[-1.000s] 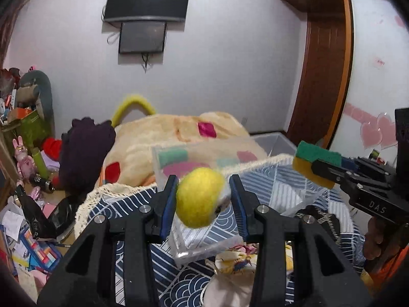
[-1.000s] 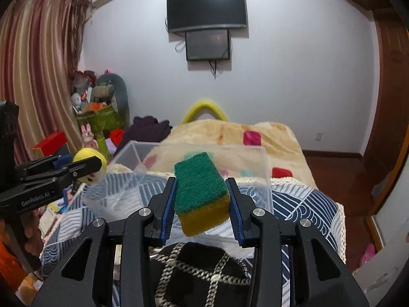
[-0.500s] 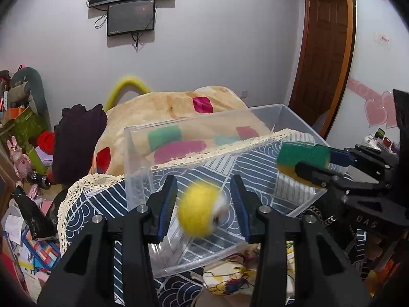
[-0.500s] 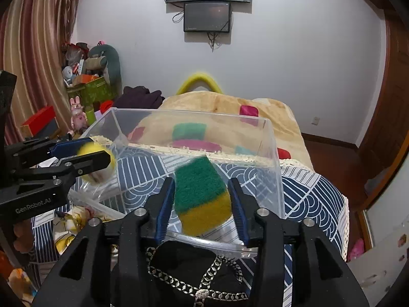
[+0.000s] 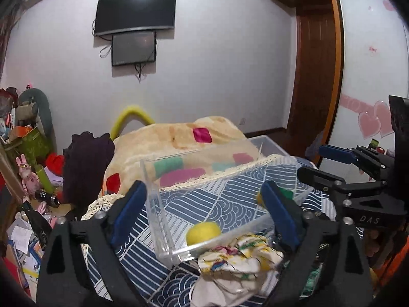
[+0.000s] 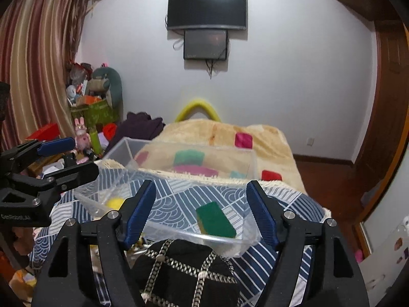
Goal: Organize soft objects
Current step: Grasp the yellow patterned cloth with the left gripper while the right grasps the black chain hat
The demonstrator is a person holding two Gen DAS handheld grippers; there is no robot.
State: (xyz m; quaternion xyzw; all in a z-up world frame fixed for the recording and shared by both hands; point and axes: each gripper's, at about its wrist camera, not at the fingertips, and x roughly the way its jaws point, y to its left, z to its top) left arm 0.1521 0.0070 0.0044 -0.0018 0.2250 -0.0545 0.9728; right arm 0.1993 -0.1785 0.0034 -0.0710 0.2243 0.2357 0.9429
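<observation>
Lying in clear bin (image 6: 250,163), yellow ball (image 5: 203,232), green sponge (image 6: 216,220), "DAS" on right gripper (image 5: 314,163)

A clear glossy plastic bin (image 6: 251,163) holds a fuzzy felt ball (image 5: 203,233) and a rough-topped sponge (image 6: 216,220).

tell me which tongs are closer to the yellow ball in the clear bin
Left. The yellow ball lies between and just beyond the open left tongs; the right tongs hang open over the green sponge, farther across the clear bin.
</observation>
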